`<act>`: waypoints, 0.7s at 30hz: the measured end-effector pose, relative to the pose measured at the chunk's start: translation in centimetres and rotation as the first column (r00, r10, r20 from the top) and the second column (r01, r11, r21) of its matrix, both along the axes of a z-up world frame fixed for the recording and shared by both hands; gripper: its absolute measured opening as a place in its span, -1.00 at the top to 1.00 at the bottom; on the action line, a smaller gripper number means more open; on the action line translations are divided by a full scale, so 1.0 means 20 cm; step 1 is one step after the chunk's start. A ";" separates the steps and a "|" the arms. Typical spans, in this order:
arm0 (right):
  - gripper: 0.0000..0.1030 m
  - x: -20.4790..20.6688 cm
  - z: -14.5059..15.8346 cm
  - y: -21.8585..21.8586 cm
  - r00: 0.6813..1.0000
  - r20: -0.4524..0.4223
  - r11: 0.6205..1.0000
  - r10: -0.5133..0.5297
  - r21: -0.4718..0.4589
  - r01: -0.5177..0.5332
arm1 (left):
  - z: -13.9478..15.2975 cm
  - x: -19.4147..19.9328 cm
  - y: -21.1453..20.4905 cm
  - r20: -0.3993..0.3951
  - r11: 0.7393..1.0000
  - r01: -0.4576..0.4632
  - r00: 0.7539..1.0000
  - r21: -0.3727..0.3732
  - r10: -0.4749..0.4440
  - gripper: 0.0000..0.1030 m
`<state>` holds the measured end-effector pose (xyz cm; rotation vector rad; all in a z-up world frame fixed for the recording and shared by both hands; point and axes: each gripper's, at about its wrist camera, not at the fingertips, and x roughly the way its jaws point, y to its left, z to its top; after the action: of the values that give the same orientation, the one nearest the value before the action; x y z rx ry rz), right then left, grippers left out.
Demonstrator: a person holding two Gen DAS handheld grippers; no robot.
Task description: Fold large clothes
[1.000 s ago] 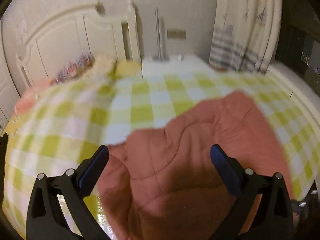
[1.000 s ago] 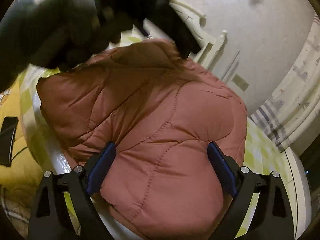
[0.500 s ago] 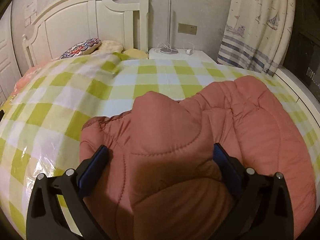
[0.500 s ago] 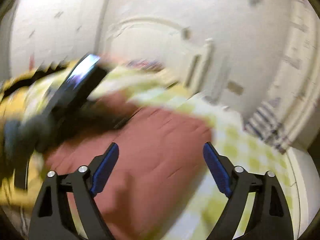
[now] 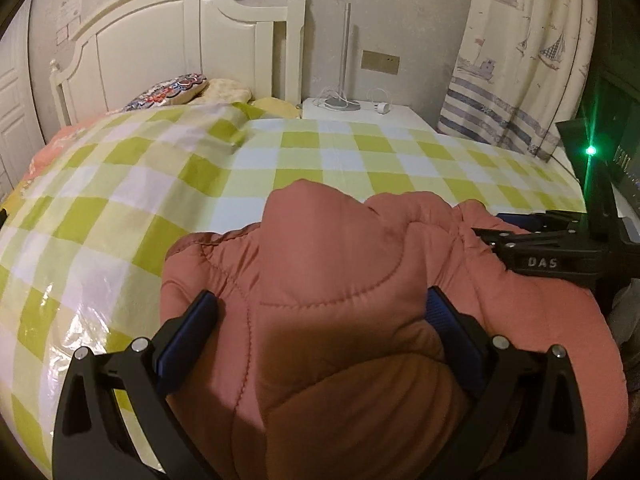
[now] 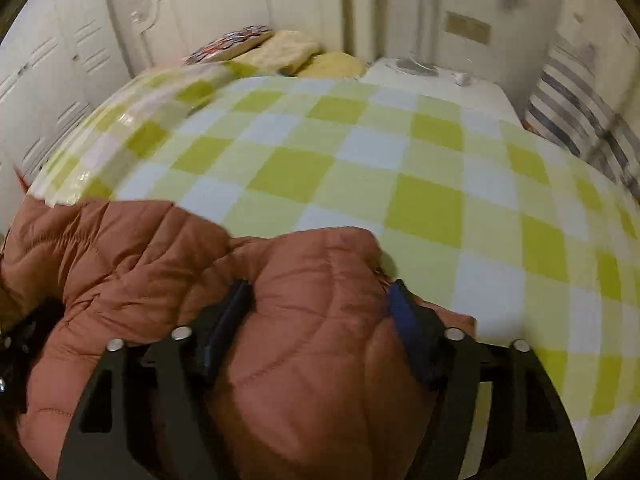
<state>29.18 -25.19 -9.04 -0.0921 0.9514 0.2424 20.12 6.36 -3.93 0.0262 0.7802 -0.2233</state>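
Bedroom with a white headboard [image 5: 168, 40], bed under a green-and-white checked cover [image 5: 320, 160]. The pink puffy jacket [image 5: 340, 300] sits bunched on it. Left gripper [image 5: 320, 336] and right gripper [image 6: 320, 320] both have fingers spread wide, jacket padding bulging between them.

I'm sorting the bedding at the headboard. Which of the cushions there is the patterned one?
The patterned cushion is the leftmost, leaning by the headboard, with red, blue and white print. The pale cream cushion and yellow cushion to its right are plain.
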 end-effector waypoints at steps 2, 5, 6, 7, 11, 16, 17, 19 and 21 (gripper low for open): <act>-0.56 -0.05 0.05 -0.01 0.999 0.045 0.999 -0.015 -0.043 0.017 | 0.01 -0.01 0.00 0.011 1.000 0.003 1.000 0.005 -0.003 -0.96; -0.68 -0.22 0.17 -0.10 0.994 0.097 0.997 -0.052 0.058 0.046 | 0.03 -0.05 0.03 0.034 1.000 -0.012 0.999 -0.013 0.013 -0.96; -0.68 -0.28 0.19 -0.12 0.993 0.106 0.995 -0.054 0.095 0.044 | 0.05 -0.08 0.06 0.036 0.999 -0.018 0.999 -0.028 0.019 -0.96; -0.68 -0.35 0.21 -0.15 0.992 0.112 0.990 -0.056 0.133 0.040 | 0.06 -0.11 0.08 0.036 0.999 -0.024 0.999 -0.045 0.026 -0.96; -0.68 -0.63 0.20 -0.30 0.998 0.051 0.946 -0.026 0.323 0.008 | 0.13 -0.28 0.20 0.050 0.993 -0.031 0.998 -0.115 0.037 -0.96; -0.68 -0.83 0.17 -0.35 0.998 0.064 0.929 -0.010 0.369 -0.015 | 0.09 -0.36 0.23 0.057 0.998 -0.047 0.997 -0.030 0.049 -0.96; -0.68 -0.86 0.20 -0.34 0.995 0.101 0.935 -0.026 0.353 -0.011 | 0.09 -0.36 0.23 0.057 0.999 -0.049 0.997 -0.021 0.050 -0.96; -0.68 -0.91 0.30 -0.29 0.985 0.170 0.944 -0.021 0.329 -0.036 | 0.07 -0.36 0.21 0.060 0.999 -0.055 0.997 -0.001 0.055 -0.96; -0.68 -0.98 0.41 -0.19 0.965 0.263 0.955 0.015 0.282 -0.092 | 0.05 -0.35 0.19 0.055 0.998 -0.063 0.997 0.010 0.062 -0.96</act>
<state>9.52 -28.91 -0.81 0.1211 0.6448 0.4094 13.02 10.19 -2.87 0.0184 0.7269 -0.1581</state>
